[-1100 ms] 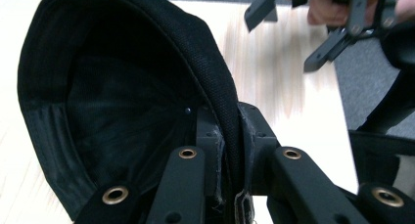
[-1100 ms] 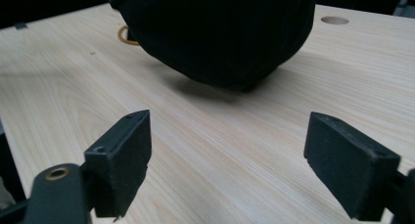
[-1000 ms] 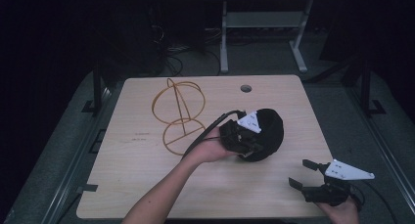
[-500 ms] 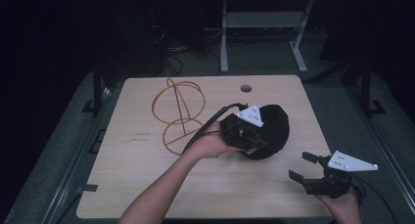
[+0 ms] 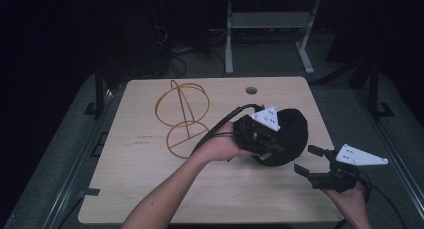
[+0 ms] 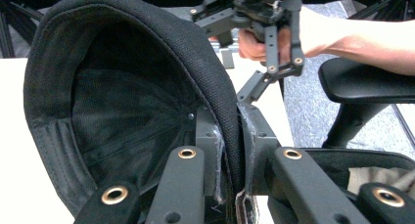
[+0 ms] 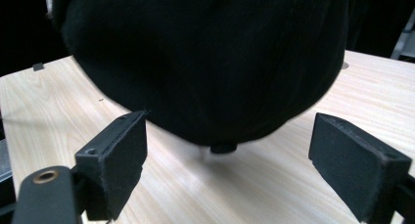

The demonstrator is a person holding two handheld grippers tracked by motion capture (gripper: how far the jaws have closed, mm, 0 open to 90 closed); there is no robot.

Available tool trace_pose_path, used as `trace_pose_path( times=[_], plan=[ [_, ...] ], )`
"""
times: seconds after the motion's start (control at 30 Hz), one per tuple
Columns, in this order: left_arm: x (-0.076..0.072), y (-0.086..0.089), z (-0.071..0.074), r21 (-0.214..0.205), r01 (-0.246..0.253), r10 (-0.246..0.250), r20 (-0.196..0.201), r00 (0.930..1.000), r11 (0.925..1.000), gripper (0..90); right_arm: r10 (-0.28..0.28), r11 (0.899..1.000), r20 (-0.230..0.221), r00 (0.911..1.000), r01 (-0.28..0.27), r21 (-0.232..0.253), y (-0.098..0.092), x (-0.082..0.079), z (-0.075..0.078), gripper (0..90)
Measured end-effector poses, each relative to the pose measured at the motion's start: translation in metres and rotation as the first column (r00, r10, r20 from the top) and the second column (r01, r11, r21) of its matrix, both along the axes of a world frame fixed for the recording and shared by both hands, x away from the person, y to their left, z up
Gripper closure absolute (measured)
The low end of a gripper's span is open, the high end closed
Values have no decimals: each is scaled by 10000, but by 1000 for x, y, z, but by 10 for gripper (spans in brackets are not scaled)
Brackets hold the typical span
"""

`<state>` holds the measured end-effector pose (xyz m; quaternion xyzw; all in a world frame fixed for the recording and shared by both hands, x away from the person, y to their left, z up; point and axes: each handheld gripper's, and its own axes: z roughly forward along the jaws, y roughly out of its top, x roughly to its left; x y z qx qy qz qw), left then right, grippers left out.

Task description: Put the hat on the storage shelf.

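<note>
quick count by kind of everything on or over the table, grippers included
black cap: 1
gold wire stand: 1
grippers: 2, the left gripper shut on the cap's edge, the right gripper open beside it
total: 4

Light: dim room, bench [image 5: 150,154] top lit from above, far floor nearly black | Shadows: soft, under the black cap [image 7: 210,62] | Glare: pale sheen on wood in right gripper view, bleached forearm in left gripper view | Focus: high view soft and grainy; nearest tongs [image 7: 227,165] slightly blurred
</note>
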<state>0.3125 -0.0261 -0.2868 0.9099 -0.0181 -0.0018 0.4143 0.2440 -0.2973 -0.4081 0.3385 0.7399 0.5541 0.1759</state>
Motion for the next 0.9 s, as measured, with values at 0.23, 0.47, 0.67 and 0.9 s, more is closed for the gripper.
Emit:
trace_pose_path(
  times=[0.23,0.47,0.67,0.9],
  plan=[
    [-9,-13,3,110,589,-590,48,9982,9982,802,-30,9999,233,9997,26,163,-1,2,2,147],
    [-14,-26,4,332,908,-915,183,9956,9953,802,220,9992,289,9993,-229,330,-7,-2,-2,315],
    [-16,-34,3,519,1050,-1066,283,9939,9931,803,667,9964,413,9969,-687,497,-14,-6,-7,561],
    [-17,-35,6,517,1181,-1201,380,9920,9917,803,989,9925,533,9937,-1024,665,-13,-4,-6,700]
  ],
)
